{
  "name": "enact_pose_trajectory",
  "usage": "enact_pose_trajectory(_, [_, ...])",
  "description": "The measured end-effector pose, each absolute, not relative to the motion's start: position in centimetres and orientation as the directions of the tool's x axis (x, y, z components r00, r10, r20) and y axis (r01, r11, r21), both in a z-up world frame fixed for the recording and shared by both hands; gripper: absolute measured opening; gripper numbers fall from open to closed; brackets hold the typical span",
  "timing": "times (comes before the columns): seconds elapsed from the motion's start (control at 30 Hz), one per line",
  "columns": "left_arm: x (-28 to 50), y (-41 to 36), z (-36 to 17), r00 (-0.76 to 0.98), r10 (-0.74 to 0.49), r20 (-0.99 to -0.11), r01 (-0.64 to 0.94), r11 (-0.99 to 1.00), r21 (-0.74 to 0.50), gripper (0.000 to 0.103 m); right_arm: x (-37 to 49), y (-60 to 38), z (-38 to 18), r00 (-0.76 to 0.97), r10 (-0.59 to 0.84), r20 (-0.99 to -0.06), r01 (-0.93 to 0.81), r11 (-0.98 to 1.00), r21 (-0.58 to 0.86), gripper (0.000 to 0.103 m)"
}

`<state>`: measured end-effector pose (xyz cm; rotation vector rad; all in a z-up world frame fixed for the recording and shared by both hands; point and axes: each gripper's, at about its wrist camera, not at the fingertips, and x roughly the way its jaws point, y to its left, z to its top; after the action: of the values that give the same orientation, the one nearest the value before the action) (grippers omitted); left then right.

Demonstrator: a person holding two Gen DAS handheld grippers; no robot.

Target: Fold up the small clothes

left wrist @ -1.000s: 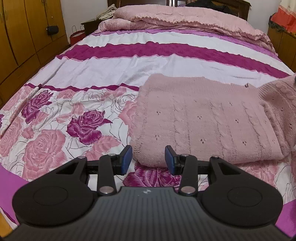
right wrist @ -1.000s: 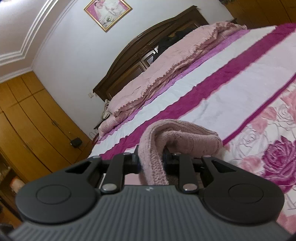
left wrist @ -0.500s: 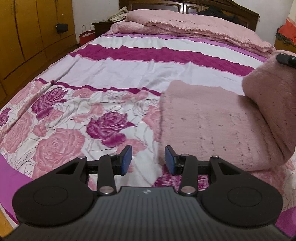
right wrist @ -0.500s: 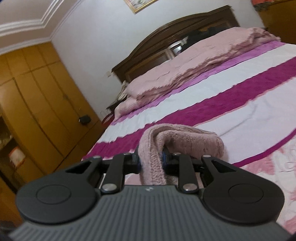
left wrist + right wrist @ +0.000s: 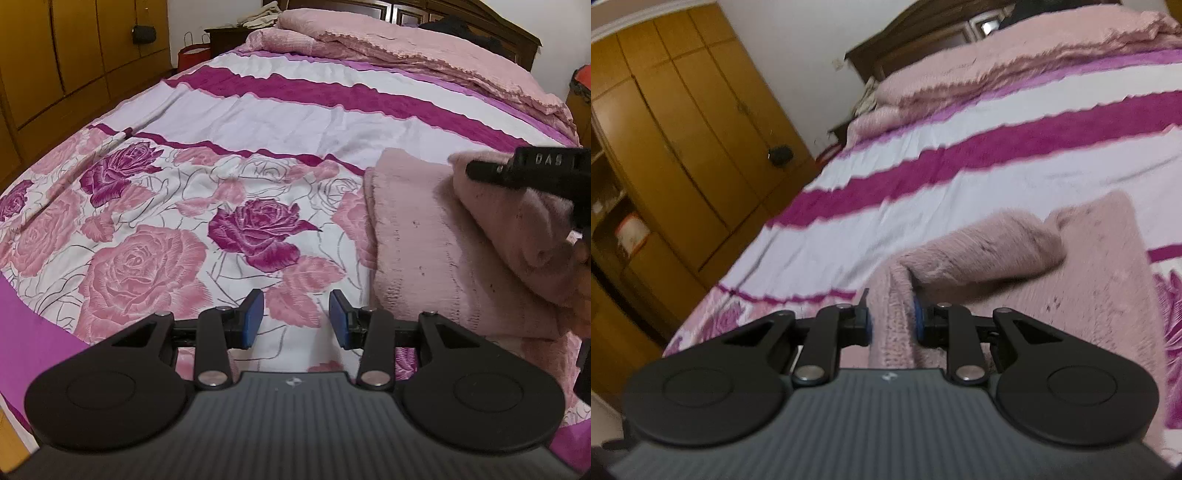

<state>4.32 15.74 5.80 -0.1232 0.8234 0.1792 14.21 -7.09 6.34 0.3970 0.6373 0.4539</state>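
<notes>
Low centre of the left view: left gripper (image 5: pixel 295 319) spread, empty over the bedspread (image 5: pixel 184 221), clear of the fold. At right, the pink sweater (image 5: pixel 436 258) lies flat. Right gripper (image 5: pixel 892 321) pinches its edge, seemingly lifted to fold over; view blurred.

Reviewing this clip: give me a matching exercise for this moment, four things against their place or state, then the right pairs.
Things:
1. left tongs
2. right tongs
3. pink knitted garment
4. red bag

States or places:
A. on the floor beside the bed's far end
B. lying on the floral bedspread, one part lifted and folding over
C. open, nothing between the pads
D. shut on a fold of knit

Pairs: 1-C, 2-D, 3-B, 4-A
</notes>
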Motion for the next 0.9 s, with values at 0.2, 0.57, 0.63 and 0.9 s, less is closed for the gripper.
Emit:
enact_pose_trajectory(0.2, [4.6, 16.9, 5.4, 0.664, 0.113, -0.739, -0.228, 0.972, -0.056, 0.047, 13.1, -5.1, 8.5, 0.730, 0.520, -0.443, -0.331, 0.837, 0.437, 0.024])
enact_pose_trajectory(0.57, [5.1, 16.4, 6.2, 0.682, 0.099, -0.725, -0.195, 0.980, -0.049, 0.047, 13.2, -2.5, 6.4, 0.629, 0.546, -0.554, -0.388, 0.838, 0.385, 0.042])
enact_pose_trajectory(0.63, [5.4, 16.0, 6.9, 0.696, 0.093, -0.712, -0.177, 0.983, -0.045, 0.047, 12.2, -3.8, 7.2, 0.614, 0.593, -0.522, -0.398, 0.803, 0.444, 0.047])
enact_pose_trajectory(0.9, [8.8, 13.9, 9.6, 0.755, -0.035, -0.654, -0.065, 0.990, -0.129, 0.047, 8.4, -10.3, 9.0, 0.744, 0.516, -0.424, -0.303, 0.827, 0.474, 0.047])
